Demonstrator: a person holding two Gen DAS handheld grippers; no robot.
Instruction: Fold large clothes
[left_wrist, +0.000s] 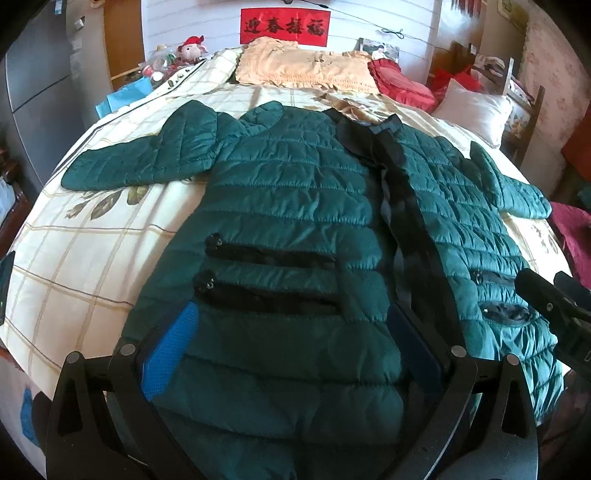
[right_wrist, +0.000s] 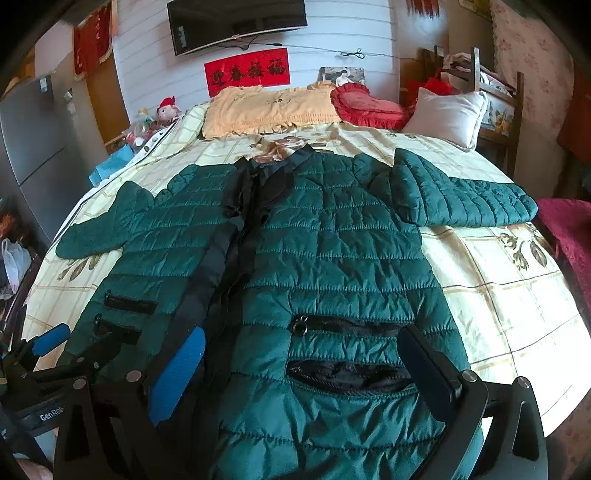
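Jacket (left_wrist: 295, 206) lies lengthwise on bed (left_wrist: 74, 258), collar toward pillows (both grippers' jaws wide, hovering over hem).

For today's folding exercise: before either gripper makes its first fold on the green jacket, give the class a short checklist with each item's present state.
1. Jacket spread flat, front up on the bed: ok.
2. Both sleeves laid out to the sides: ok.
3. Front closed along the black placket: cannot tell.
4. Left gripper open above the hem: ok.
5. Right gripper open above the hem: ok.
6. Pockets zipped: not ok, the lower pocket under the right gripper gapes.
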